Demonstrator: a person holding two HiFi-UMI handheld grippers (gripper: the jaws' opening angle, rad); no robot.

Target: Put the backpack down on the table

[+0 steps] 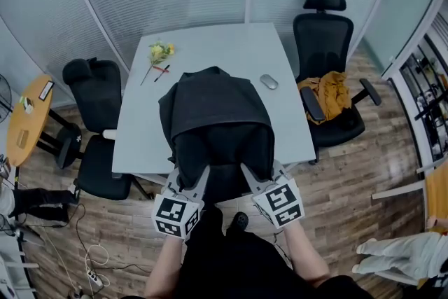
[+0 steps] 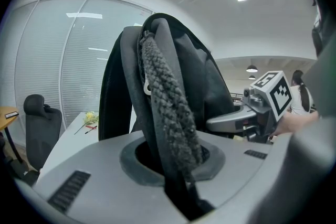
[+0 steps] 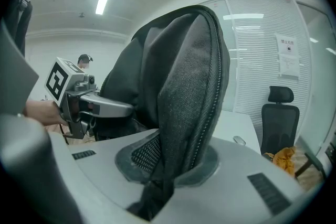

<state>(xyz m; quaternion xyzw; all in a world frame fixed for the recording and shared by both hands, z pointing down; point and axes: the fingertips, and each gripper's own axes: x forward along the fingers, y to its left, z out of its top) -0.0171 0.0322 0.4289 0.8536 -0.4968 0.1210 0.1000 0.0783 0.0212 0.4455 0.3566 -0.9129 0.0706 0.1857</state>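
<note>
I had both grippers clamped on the backpack (image 1: 217, 115). My left gripper (image 1: 196, 177) pinched a braided strap (image 2: 170, 113) and my right gripper (image 1: 250, 175) pinched the mesh-padded edge (image 3: 184, 113). The bag stood just ahead of both, over the near edge of the table (image 1: 210, 45), long axis upright, top upward. It looked soft and saggy, so gripping both sides suited it.

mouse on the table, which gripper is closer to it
Right. The right gripper holds the backpack at its near edge, below the mouse in the head view; the left gripper holds it farther left, on the side away from the mouse.
</note>
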